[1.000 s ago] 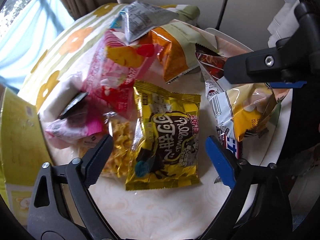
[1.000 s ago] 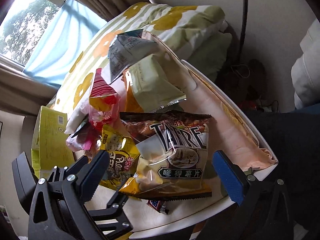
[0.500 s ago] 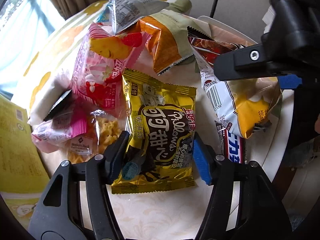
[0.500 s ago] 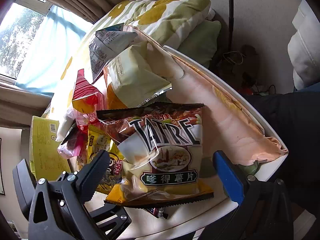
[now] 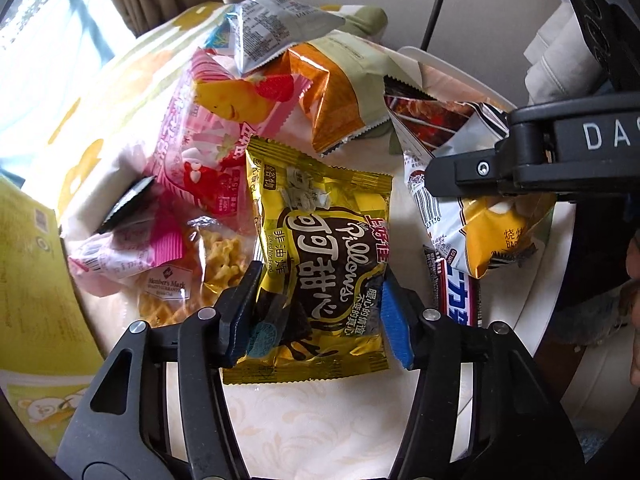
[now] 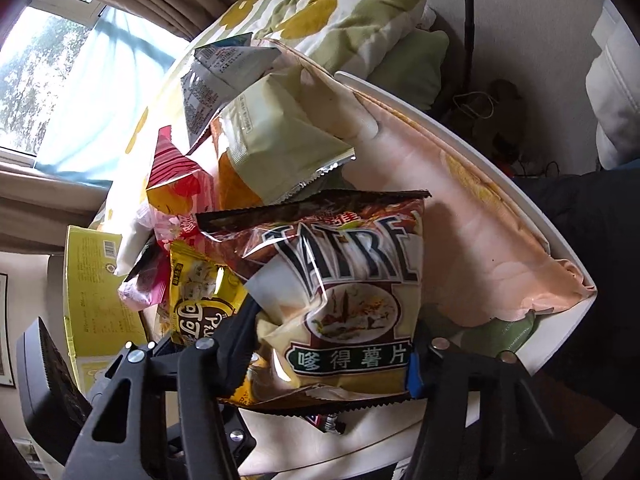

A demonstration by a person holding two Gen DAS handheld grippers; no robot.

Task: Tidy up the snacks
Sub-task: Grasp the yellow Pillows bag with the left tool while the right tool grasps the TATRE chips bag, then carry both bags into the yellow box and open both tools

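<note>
a: start at the tongs. what is the left gripper doing?

b: its two fingers sit against the two side edges of the yellow pillows bag, pinching it across its lower half. the bag lies flat on the white table.

a: and the right gripper?

b: pressed in on the taire chip bag, one finger at each side near the bottom seam. that bag looks raised at the front and crumpled in the grip, and it overlaps the yellow one's edge. under it a small dark wrapped bar peeks out.

a: further out?

b: a loose heap. from the left wrist view: a pink strawberry bag just beside the yellow one, a clear packet of yellow crisps and a small pink packet to the left, an orange and green bag and a grey packet leaning at the back. a yellow box stands at the table's left side.

a: how far along is the sorting?

b: early, i'd judge. nothing looks grouped or lined up; the bags overlap at all angles. only these two are in hand, and neither is clear of the pile. if the yellow box is the place for them, which i can't confirm, i can't see anything in it. nearly all of the pile is left to do.
</note>
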